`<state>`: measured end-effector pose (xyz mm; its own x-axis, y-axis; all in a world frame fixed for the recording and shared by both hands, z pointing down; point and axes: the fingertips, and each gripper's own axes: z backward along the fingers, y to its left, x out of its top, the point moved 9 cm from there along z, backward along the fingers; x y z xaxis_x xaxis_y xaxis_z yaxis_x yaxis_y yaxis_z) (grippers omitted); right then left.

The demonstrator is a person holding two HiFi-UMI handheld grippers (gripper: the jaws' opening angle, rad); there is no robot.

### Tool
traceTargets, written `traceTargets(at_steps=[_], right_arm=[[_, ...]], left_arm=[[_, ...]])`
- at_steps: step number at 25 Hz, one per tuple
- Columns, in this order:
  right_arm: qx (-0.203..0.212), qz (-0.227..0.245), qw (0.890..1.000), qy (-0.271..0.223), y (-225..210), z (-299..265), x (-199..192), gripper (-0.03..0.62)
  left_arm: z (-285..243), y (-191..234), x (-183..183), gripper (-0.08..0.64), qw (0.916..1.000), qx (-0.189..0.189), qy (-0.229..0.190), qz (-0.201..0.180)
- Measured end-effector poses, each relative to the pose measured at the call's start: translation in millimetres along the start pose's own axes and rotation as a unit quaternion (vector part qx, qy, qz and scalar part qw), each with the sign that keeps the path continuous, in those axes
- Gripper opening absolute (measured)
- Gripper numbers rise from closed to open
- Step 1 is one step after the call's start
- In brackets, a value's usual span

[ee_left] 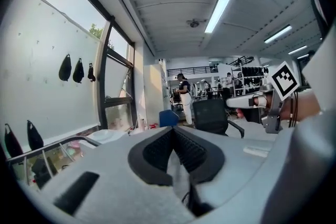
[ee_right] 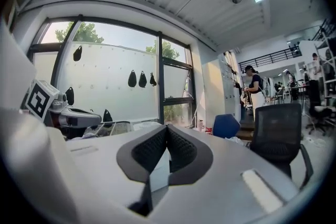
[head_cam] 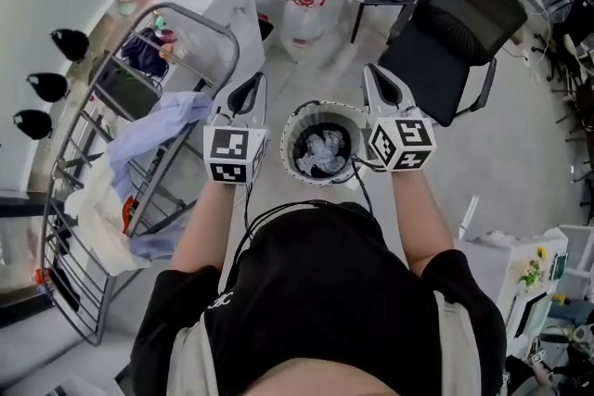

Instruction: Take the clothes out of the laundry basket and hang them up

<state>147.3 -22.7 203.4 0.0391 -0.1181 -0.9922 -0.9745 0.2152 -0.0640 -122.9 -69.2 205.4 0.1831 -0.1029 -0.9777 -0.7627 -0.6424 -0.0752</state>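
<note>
The round white laundry basket [head_cam: 286,144] stands on the floor straight ahead, with crumpled grey and white clothes [head_cam: 323,149] inside. My left gripper [head_cam: 249,91] hovers at the basket's left rim and my right gripper [head_cam: 382,86] at its right rim, both pointing forward almost level. In the left gripper view my left gripper [ee_left: 173,132] has its dark pads pressed together with nothing between them. My right gripper [ee_right: 167,129] is likewise shut and empty. Each gripper view shows the other gripper at its edge.
A metal drying rack [head_cam: 82,199] stands to the left, draped with a light blue shirt [head_cam: 153,130] and a white cloth [head_cam: 97,218]. A black office chair [head_cam: 455,23] is at the upper right. Plastic bags [head_cam: 306,5] sit beyond the basket. A person [ee_left: 185,97] stands far off.
</note>
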Motion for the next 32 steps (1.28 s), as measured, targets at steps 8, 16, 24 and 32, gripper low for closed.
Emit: traceTargets(at_steps=[8, 16, 24, 32], right_arm=[[-0.052, -0.005, 0.999, 0.013, -61, 37, -12, 0.011], [-0.071, -0.005, 0.997, 0.029, -102, 58, -24, 0.011], [-0.073, -0.012, 0.995, 0.074, -122, 65, -47, 0.050], [-0.037, -0.016, 0.987, 0.157, -116, 53, -97, 0.125]], left_arm=[[-52, -55, 6, 0.005, 0.9985, -0.055, -0.004, -0.001], [-84, -91, 1, 0.005, 0.9969, -0.077, 0.007, 0.018], [-100, -113, -12, 0.026, 0.9941, -0.102, 0.034, 0.008], [-104, -113, -64, 0.169, 0.9870, -0.116, 0.108, 0.028]])
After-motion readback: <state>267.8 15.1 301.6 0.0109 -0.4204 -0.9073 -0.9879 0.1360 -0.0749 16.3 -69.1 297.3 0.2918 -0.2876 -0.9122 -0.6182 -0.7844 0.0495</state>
